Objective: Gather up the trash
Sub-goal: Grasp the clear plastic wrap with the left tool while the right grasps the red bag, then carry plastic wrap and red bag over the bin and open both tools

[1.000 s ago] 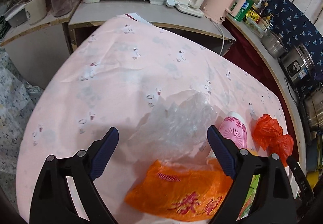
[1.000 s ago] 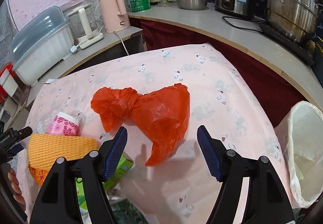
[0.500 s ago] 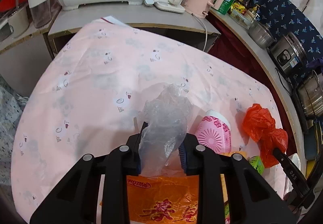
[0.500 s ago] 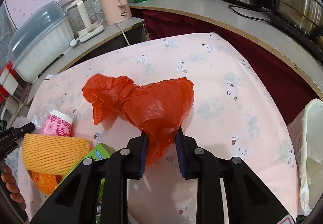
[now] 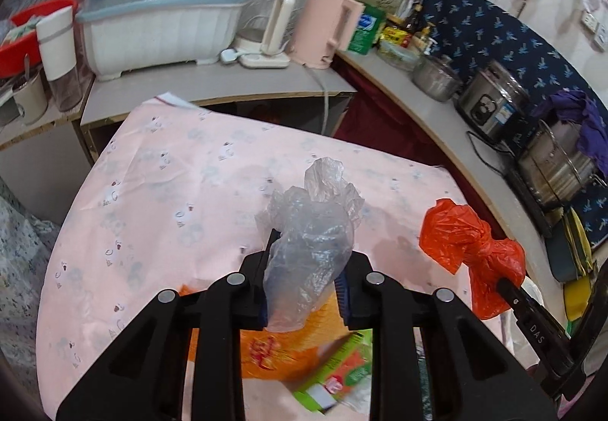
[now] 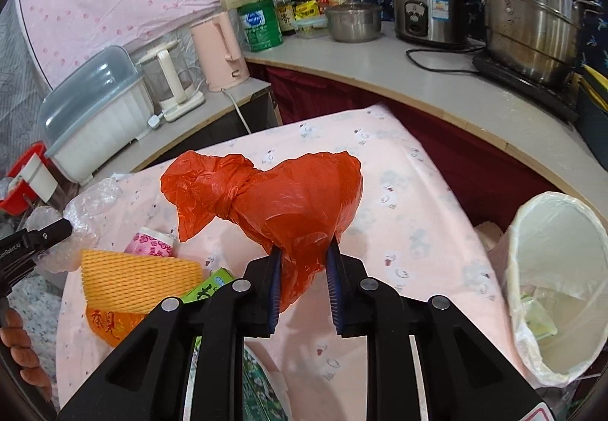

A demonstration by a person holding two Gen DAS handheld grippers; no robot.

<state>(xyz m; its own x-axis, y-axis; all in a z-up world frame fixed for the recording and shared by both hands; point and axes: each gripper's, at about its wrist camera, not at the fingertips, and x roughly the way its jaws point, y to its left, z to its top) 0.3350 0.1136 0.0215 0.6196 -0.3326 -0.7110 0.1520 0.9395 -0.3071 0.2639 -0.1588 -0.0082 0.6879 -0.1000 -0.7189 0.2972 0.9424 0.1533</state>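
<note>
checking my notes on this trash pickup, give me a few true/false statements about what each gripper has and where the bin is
1. The left gripper is shut on the clear plastic bag. True.
2. The right gripper is open above the table. False: it is shut on the knotted red bag.
3. The white-lined bin is on the right in the right wrist view. True.
4. The orange foam net is already in the bin. False: it lies on the pink tablecloth.
</note>
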